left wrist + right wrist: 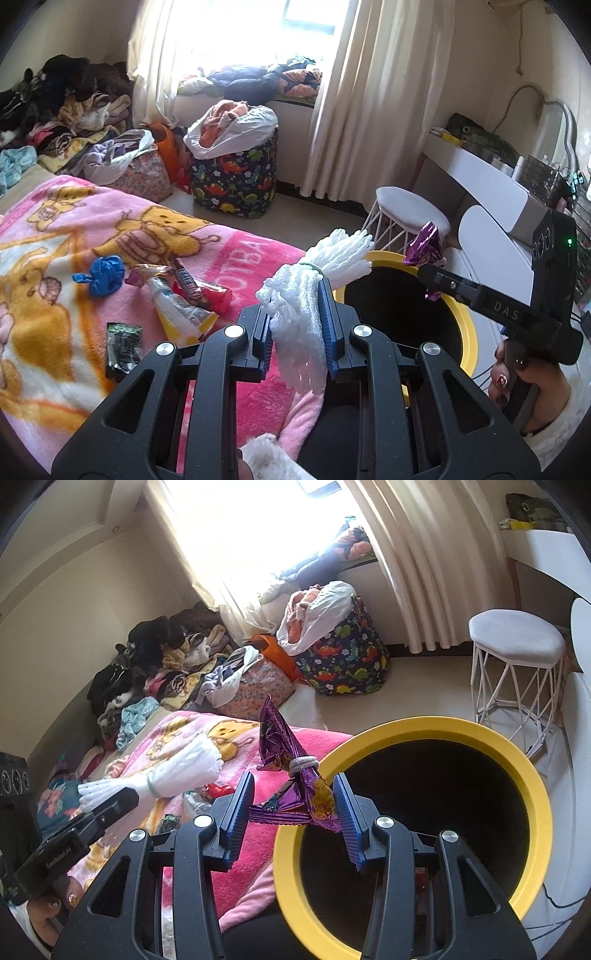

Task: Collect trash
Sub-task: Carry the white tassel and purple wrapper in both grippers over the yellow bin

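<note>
My left gripper is shut on a white foam net bundle tied with a band, held near the bin's left rim; the bundle also shows in the right wrist view. My right gripper holds a crumpled purple foil wrapper between its jaws, over the rim of the yellow bin with a black inside. The wrapper and the bin also show in the left wrist view. On the pink blanket lie a blue glove, snack wrappers and a dark green packet.
A white stool stands beyond the bin. A dinosaur-print basket with a white bag sits by the curtain. Clothes piles lie at the far left. A white dressing table is at the right.
</note>
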Available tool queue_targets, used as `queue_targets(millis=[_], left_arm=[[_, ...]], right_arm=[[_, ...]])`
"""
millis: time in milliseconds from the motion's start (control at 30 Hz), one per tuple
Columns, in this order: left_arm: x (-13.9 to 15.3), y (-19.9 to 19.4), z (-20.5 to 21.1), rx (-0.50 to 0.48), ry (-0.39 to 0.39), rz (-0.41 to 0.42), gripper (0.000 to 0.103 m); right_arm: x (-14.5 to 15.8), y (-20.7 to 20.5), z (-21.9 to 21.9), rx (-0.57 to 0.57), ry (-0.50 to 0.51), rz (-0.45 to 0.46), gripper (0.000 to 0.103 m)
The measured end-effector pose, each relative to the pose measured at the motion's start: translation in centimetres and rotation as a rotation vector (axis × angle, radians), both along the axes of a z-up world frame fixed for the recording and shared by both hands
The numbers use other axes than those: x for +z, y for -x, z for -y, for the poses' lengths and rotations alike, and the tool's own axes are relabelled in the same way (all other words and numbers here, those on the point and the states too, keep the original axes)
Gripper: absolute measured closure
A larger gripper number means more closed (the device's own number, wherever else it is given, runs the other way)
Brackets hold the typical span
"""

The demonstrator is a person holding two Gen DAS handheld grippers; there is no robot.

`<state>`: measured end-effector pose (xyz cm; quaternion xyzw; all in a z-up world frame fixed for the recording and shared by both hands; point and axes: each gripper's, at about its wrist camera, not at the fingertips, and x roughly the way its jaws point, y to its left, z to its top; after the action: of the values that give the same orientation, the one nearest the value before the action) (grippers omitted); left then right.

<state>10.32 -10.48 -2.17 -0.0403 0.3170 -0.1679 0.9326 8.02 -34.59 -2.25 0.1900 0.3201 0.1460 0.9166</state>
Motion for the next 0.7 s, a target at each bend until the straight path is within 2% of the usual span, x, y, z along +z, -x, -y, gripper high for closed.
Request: queue_targets(millis=[700], left_arm=[[-2.1,0.2,4.6,-0.113,-0.055,-0.040,0.087]], right_arm=[[-1.1,-0.1,3.8,-0.115,-0.021,-0.032,0.061]])
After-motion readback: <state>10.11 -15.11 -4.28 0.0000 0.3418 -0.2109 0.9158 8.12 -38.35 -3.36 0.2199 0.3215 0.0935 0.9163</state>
